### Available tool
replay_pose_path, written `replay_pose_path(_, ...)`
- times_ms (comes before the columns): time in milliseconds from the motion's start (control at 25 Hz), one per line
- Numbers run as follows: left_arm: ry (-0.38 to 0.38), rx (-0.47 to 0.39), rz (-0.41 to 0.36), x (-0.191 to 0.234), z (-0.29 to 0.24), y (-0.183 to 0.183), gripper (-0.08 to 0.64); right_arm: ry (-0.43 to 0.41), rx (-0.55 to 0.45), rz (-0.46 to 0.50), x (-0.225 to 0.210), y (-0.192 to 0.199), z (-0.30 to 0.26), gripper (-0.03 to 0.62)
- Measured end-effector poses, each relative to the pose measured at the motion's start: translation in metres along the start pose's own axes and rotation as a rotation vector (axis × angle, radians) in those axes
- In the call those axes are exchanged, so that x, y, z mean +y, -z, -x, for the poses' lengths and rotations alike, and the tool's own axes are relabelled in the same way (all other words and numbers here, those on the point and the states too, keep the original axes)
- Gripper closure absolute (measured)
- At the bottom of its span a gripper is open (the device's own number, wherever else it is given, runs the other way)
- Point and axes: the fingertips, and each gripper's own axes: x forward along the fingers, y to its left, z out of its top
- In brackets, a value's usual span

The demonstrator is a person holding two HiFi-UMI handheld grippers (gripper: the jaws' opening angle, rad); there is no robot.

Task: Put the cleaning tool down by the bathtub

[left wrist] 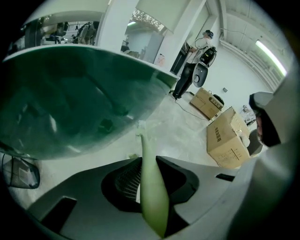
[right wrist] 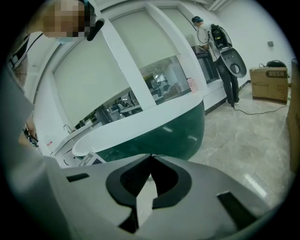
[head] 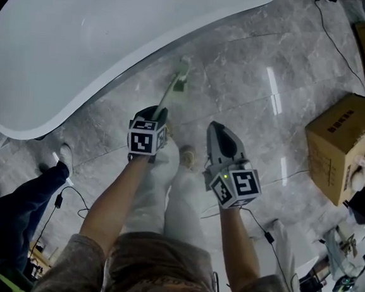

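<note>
Bathtub (head: 82,57) on the left, grey floor (head: 253,59) beside it. Cleaning tool (head: 173,90) hung head-down just beside the tub. My left tongs (head: 160,113) clamped its green handle. Judged light, stiff, smooth (grip mid-handle). Right tongs (head: 217,127) closed, empty.

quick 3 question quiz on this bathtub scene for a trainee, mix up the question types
1. True or false: the left gripper is closed on the cleaning tool at its green handle.
2. The right gripper holds: A) a sponge, B) nothing, C) a bottle.
3. What brown thing stands on the floor at the head view's right, apart from the bathtub?

Key: 1 true. 2 B, its jaws are together with nothing between them. 3 a cardboard box.
</note>
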Motion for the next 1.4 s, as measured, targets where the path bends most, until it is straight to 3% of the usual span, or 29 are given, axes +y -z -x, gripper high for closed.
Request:
replay_pose_path(360,-0.044,0.108,0.077,0.011,-0.044,0.014,0.46,0.011,0.013,-0.016,-0.006,0.006,0.003,0.592)
replay_pose_path(880,-0.115,0.296,0.12,0.025,-0.095,0.036,0.46,0.015,0.037,-0.033,-0.022,0.016,-0.006,0.592)
replay_pose_path(1120,-0.114,0.385,0.142,0.026,-0.111,0.043,0.46,0.013,0.055,-0.044,-0.028,0.017,-0.009,0.592)
replay_pose_path(1400,-0.121,0.41,0.209,0.027,-0.131,0.041,0.46,0.001,0.063,-0.048,-0.03,0.02,-0.013,0.592)
